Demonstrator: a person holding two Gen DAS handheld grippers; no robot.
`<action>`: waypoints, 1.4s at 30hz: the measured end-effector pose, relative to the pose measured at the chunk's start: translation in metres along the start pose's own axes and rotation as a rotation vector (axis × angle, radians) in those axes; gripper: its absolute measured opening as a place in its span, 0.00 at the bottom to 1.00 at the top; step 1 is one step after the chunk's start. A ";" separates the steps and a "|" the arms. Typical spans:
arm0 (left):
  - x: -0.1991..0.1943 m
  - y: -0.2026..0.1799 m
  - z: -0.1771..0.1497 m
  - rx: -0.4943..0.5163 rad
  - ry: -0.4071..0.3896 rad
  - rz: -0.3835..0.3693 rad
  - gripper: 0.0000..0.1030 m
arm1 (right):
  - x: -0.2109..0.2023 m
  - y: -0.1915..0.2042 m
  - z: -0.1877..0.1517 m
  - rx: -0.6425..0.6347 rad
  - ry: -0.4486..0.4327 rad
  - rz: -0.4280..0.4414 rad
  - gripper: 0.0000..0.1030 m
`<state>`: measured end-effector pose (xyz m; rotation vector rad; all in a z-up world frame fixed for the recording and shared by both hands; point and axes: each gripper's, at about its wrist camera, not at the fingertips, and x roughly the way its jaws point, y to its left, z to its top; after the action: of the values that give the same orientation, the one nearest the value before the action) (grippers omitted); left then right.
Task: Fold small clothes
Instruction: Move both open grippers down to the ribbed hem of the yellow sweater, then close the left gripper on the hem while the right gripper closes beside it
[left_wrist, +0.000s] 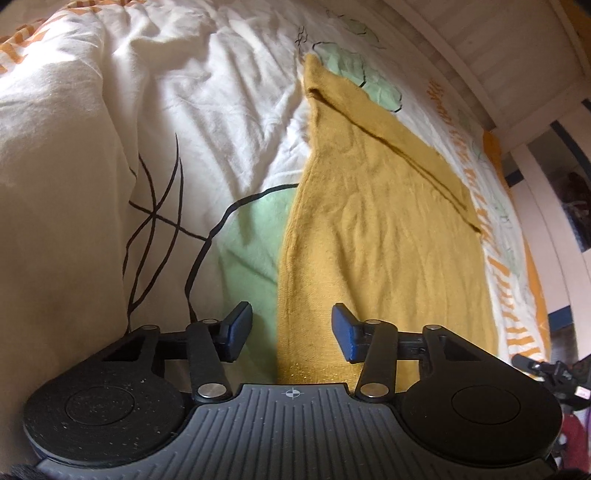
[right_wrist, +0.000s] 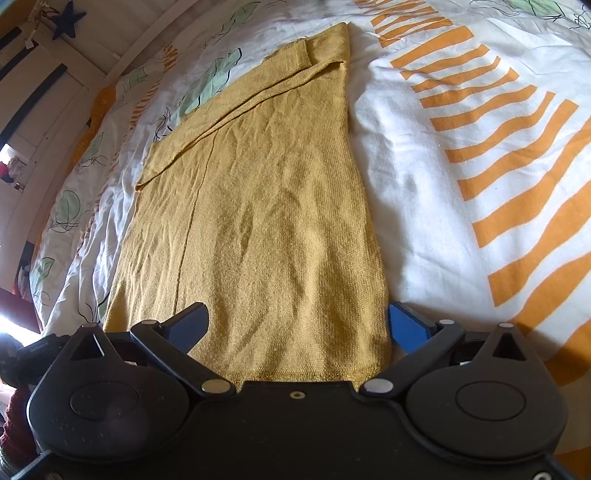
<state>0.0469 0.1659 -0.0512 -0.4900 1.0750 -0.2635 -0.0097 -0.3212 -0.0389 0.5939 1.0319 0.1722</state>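
Left tongs (left_wrist: 291, 332): released, pads apart, straddling the left edge of the yellow knit garment (left_wrist: 373, 236) at its near hem. Garment lies flat on the bed's duvet (left_wrist: 192, 110), stretching ahead. Right tongs (right_wrist: 297, 328): spread wide, nothing gripped, spanning the hem's right corner.

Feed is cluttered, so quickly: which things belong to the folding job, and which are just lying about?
Job:
mustard-yellow knitted garment, partly folded
left gripper
right gripper

Lying about:
white duvet with orange stripes and green leaf prints
dark blue star ornament
white wooden bed frame
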 end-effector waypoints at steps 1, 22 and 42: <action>0.003 -0.004 0.000 0.028 0.009 0.016 0.40 | 0.000 0.000 0.000 0.001 0.000 -0.001 0.99; 0.003 -0.004 0.003 0.065 0.022 0.053 0.05 | -0.001 -0.004 0.012 0.035 0.077 0.017 0.99; 0.023 -0.017 0.005 0.153 0.035 -0.010 0.42 | 0.028 -0.021 0.023 0.106 0.176 0.109 1.00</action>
<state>0.0629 0.1427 -0.0587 -0.3543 1.0774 -0.3614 0.0219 -0.3364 -0.0631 0.7423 1.1848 0.2703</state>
